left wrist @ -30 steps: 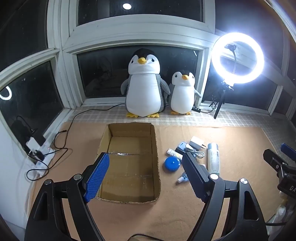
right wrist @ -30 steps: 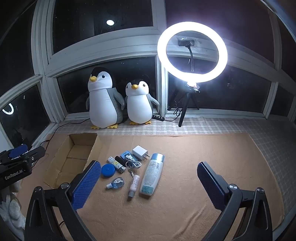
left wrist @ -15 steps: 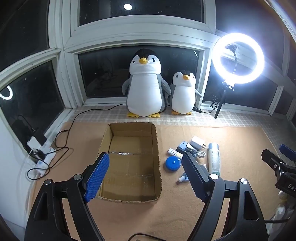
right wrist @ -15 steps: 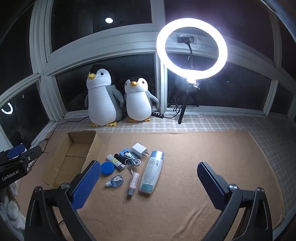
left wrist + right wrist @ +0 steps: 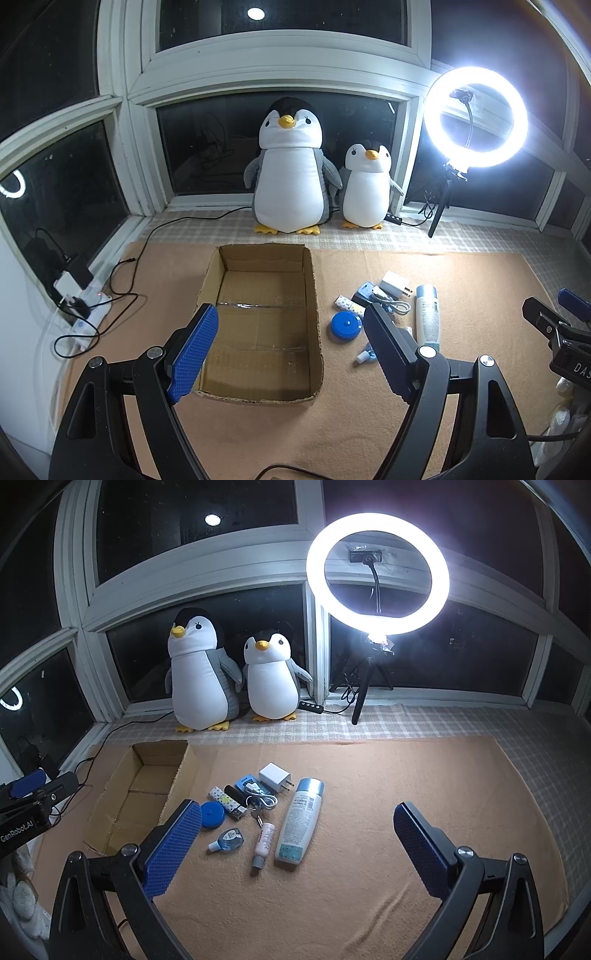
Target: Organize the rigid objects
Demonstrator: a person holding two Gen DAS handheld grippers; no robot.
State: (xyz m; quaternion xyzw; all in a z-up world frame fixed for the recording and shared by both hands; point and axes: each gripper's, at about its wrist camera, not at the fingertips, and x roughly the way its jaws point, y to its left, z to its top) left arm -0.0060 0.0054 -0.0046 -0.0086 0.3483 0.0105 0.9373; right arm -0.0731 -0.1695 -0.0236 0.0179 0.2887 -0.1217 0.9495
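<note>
An open cardboard box (image 5: pixel 314 302) (image 5: pixel 110 805) lies on the tan mat, with nothing inside. To its right lie several small items: a white bottle with a blue cap (image 5: pixel 300 825) (image 5: pixel 427 317), a white charger plug (image 5: pixel 274 777) (image 5: pixel 394 283), a blue round lid (image 5: pixel 212 814) (image 5: pixel 345 326), a pink tube (image 5: pixel 264 843), a small clear dropper bottle (image 5: pixel 227 839), a patterned lighter (image 5: pixel 225 801) and a coiled white cable (image 5: pixel 264 797). My left gripper (image 5: pixel 291 350) is open and empty above the box's near end. My right gripper (image 5: pixel 295 843) is open and empty above the items.
Two plush penguins (image 5: pixel 291 173) (image 5: pixel 367 184) stand at the window ledge behind the box. A lit ring light (image 5: pixel 376 572) on a tripod stands at the back right. A power strip with cables (image 5: pixel 81 306) lies at the left edge.
Both views have shifted slightly; the scene sits a little lower and closer. Both grippers stay open and nothing on the mat has moved.
</note>
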